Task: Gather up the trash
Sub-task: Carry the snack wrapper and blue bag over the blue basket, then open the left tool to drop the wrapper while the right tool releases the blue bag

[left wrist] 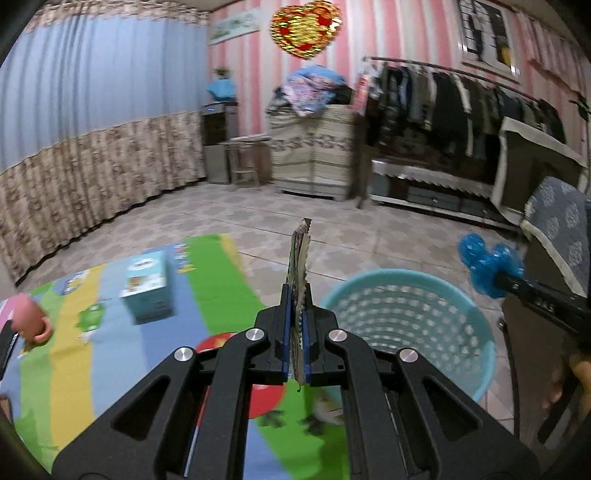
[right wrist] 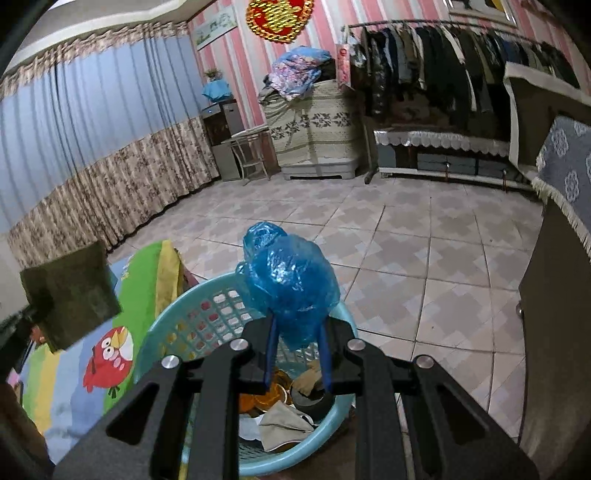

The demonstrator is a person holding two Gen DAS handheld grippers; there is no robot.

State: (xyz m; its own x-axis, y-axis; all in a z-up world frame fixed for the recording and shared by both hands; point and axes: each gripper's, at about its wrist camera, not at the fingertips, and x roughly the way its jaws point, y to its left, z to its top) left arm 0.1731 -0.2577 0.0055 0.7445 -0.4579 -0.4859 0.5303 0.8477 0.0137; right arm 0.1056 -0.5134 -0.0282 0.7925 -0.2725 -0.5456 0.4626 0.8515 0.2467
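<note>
Nearest the right wrist camera: right gripper, black with blue pads, jaws pinching a crumpled blue plastic bag that bulges up past the fingertips. Directly below it: pale blue perforated basket on the tiled floor, already holding scraps of paper, beige and orange rubbish. The bag hangs over the basket's far rim.

Nearest the left wrist camera: left gripper, jaws pressed together on a flat foil wrapper held edge-on, its serrated top sticking up beyond the fingertips. In the right wrist view the same wrapper appears at the left edge as a dull green square, held in the air above the play mat, beside the basket and not over it.

Under and left of the basket: colourful striped play mat with a red cartoon bird printed near the basket. On the mat's left half: light blue carton, standing upright. At the mat's left edge: pink rounded toy, partly cut off.

Farther off, at the floor's far edge: blue curtain with a floral lower band; covered cabinet topped with folded cloth; clothes rack hung with dark garments; gold and red heart ornament on the striped pink wall.
</note>
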